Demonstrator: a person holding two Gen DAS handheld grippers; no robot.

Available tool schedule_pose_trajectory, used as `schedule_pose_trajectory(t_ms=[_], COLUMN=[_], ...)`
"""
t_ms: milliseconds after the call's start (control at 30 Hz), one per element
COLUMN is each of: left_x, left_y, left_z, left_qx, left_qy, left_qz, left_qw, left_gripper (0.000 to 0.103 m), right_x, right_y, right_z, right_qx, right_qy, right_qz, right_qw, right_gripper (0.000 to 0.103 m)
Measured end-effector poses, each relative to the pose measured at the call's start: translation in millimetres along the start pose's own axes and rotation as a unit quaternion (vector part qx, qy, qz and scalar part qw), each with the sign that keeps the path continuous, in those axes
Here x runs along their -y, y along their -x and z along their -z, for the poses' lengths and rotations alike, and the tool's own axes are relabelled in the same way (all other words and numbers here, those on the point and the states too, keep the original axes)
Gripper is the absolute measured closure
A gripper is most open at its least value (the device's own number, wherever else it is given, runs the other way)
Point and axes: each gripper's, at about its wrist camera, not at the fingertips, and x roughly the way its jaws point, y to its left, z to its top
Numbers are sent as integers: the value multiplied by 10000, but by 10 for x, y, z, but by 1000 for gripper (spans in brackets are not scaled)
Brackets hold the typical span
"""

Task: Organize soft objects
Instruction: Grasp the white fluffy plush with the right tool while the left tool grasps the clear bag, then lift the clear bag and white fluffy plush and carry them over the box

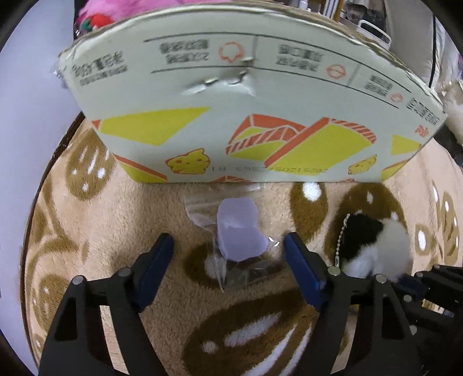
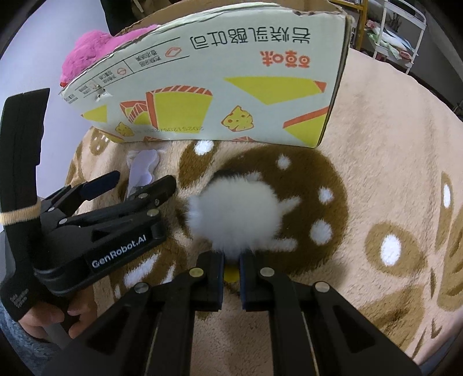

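Left gripper [image 1: 228,245] spread wide at lower centre of the left wrist view, blue pads either side of a pale lilac soft piece [image 1: 238,231] in a clear plastic bag [image 1: 231,260], not touching it. Open blanket [image 1: 86,202] to the left of the bag, running out to the dark curved edge at far left. Just above the bag, the lower edge of the printed cardboard box [image 1: 231,101], filling the upper half of the frame and closing off room forward. Pink plush [image 1: 95,11] showing above the box rim at upper left.

Right gripper [image 2: 231,257] nearly pressed together at lower centre of the right wrist view, pinching the near end of the black-and-white fluffy toy [image 2: 240,208], a yellow bit visible between the pads. Toy lying on the brown-patterned blanket, near the box's bottom edge but apart from it. Bead chain [image 1: 341,240] hanging off the toy's dark side in the left view. Wide bare blanket at right of the frame, past the box's corner. Left gripper close by at left, just beside the toy.
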Motion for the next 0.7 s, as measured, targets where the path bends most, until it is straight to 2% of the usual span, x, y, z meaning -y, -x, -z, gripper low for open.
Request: schedule_pose_trajectory(t_ms=[100, 167, 367, 567, 700], left_x=[17, 36, 116, 106, 160], left_y=[52, 93, 209, 324, 452], left_z=[27, 51, 128, 195, 297], left_qx=[19, 13, -27, -35, 56], left_qy=[-54, -100, -128, 45, -19], left_qz=[49, 145, 194, 218, 79], left_qw=[10000, 9998, 9997, 9997, 10000], left_gripper=[38, 55, 59, 59, 60], right_x=[-5, -10, 9, 22, 58], right_y=[20, 36, 97, 274, 435], right_z=[17, 31, 69, 69, 66], right_qx=[37, 53, 167, 559, 873], right_qy=[21, 40, -14, 84, 101], right_qz=[42, 75, 101, 250, 255], right_qw=[10000, 9999, 9998, 9981, 9958], right_gripper=[94, 94, 94, 94, 94])
